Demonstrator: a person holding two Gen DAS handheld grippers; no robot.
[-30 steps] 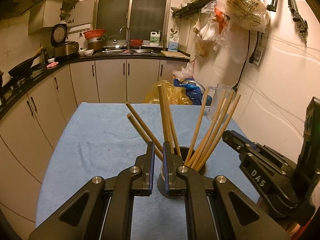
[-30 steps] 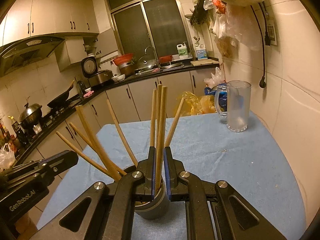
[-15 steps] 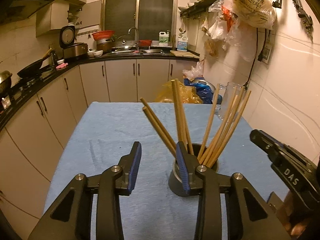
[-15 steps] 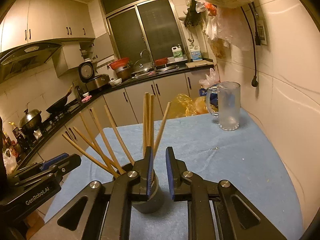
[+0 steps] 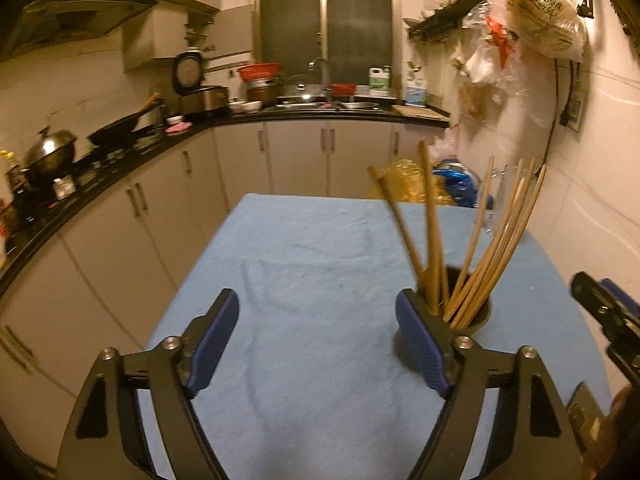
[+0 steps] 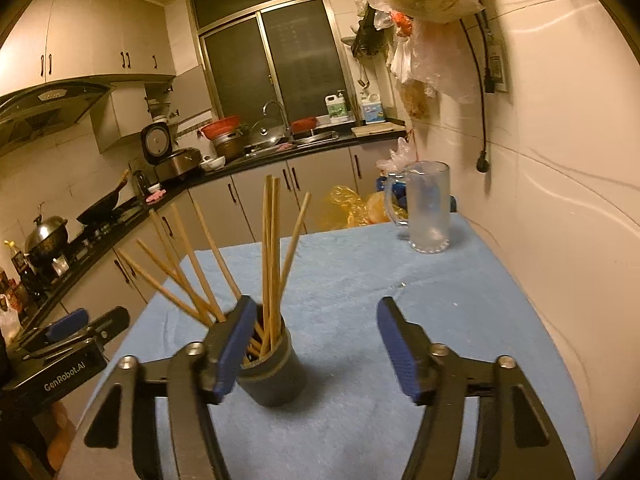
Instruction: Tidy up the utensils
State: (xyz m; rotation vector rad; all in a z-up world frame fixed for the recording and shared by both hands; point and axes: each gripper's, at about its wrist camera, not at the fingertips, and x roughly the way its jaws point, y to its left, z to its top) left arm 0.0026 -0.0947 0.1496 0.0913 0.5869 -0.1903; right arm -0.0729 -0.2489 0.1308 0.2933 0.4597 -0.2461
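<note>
Your left gripper (image 5: 318,338) and right gripper (image 6: 316,346) have just been opening and grasp nothing. The wooden chopsticks (image 6: 270,256) stand fanned out in the dark cup (image 6: 276,376) on the blue cloth (image 6: 360,280).

Both views are taken from the wrists, angled down along the fingers across the blue table (image 5: 304,264) toward the far window (image 6: 280,60). The holder (image 6: 276,376) with chopsticks (image 5: 484,248) is seen close in both, right of centre in the left view, left of centre in the right.

Each black gripper (image 5: 318,338) has blue ribbed pads, silver screws.
</note>
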